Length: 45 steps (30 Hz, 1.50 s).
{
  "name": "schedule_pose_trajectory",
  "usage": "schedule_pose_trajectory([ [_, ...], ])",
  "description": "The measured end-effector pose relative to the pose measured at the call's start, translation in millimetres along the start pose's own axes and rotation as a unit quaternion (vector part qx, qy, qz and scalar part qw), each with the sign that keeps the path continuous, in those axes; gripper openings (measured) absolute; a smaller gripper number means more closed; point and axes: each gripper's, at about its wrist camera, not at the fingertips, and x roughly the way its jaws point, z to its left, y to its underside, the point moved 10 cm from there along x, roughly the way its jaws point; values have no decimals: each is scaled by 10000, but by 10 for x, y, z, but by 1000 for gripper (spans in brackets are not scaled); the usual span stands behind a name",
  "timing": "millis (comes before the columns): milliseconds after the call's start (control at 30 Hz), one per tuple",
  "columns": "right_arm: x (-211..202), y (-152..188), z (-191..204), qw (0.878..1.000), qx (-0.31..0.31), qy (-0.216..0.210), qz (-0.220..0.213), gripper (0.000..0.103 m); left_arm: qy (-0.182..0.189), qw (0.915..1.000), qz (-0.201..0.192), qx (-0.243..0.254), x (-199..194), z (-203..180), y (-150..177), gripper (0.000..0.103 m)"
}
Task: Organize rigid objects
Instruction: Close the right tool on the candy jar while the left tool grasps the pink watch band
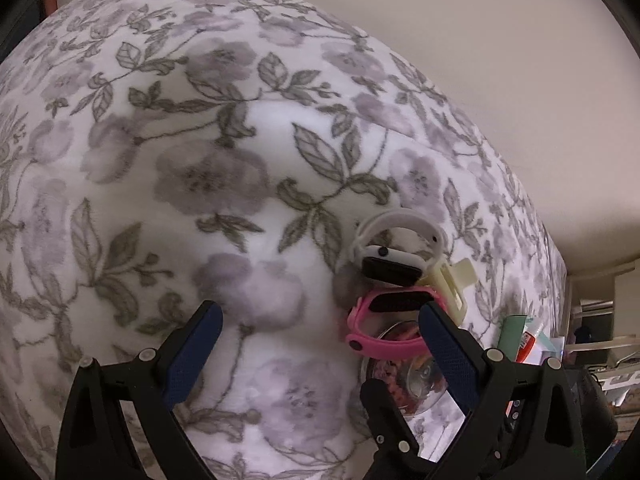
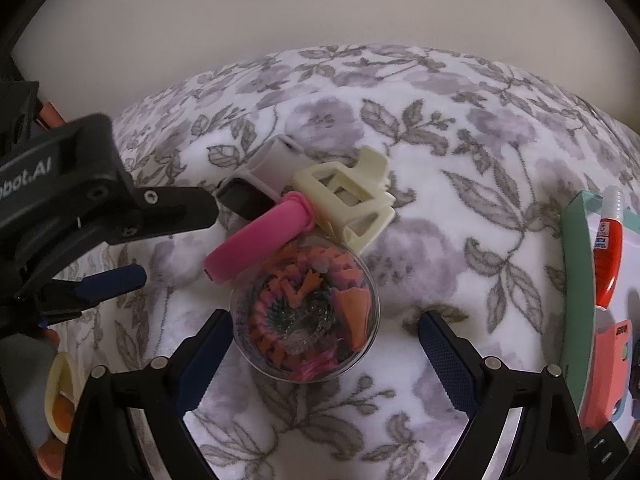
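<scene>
The work surface is a floral blanket (image 1: 248, 168) with grey-violet flowers and grey leaves.

Left gripper (image 1: 320, 320): jaws spread wide, nothing between them. Its blue pads (image 1: 192, 356) hover above the blanket. In the right wrist view the same gripper (image 2: 132, 240) enters from the left edge, with its tips just beside the cluster of objects.

Right gripper (image 2: 326, 328): jaws spread wide, nothing gripped. The clear round container (image 2: 306, 312) lies on the blanket between the two fingers, nearer the left finger; contact with either pad cannot be confirmed. The container holds small orange, pink and dark pieces.

Object cluster, ahead of the right gripper:
- The pink watch (image 2: 256, 242) rests against the far-left rim of the container, touching it.
- The cream hair clip (image 2: 348, 200) lies just beyond the container, touching the pink watch strap.
- The white watch (image 2: 256, 184) lies beyond the pink watch, its dark face toward the left gripper.

In the left wrist view the cluster sits ahead and to the right: white watch (image 1: 394, 254) farthest, pink watch (image 1: 386, 326) nearer, hair clip (image 1: 452, 284) to their right, container (image 1: 404, 368) just inside the right finger.

To the right of the right gripper, a green-rimmed tray (image 2: 576, 280) holds a red-and-white tube (image 2: 608, 248).
</scene>
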Motion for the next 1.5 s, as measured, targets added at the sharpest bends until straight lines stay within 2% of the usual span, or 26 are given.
schedule_pose_trajectory([
  [233, -62, -6, -246, 9996, 288, 30, -18, 94, 447, 9988, 182, -35, 85, -212, 62, 99],
  [433, -93, -33, -394, 9991, 420, 17, -46, 93, 376, 9988, 242, 191, 181, -370, 101, 99],
  [867, -133, -26, -383, 9996, 288, 32, -35, 90, 142, 9983, 227, 514, 320, -489, 162, 98],
  [1033, -126, -31, -381, 9996, 260, 38, -35, 89, 67, 9979, 167, 626, 333, -547, 162, 82],
  [1100, -129, -30, -379, 9996, 260, 26, -44, 89, 164, 9979, 166, 602, 321, -556, 161, 71],
  [1167, -133, -31, -383, 9996, 282, 5, -58, 87, 266, 9976, 204, 608, 317, -570, 177, 64],
  [1333, -155, -49, -407, 9991, 404, -96, -122, 76, 178, 9970, 186, 731, 323, -612, 188, 62],
  [1500, -166, -45, -407, 9990, 420, -115, -119, 76, 288, 9971, 187, 674, 289, -602, 188, 61],
])
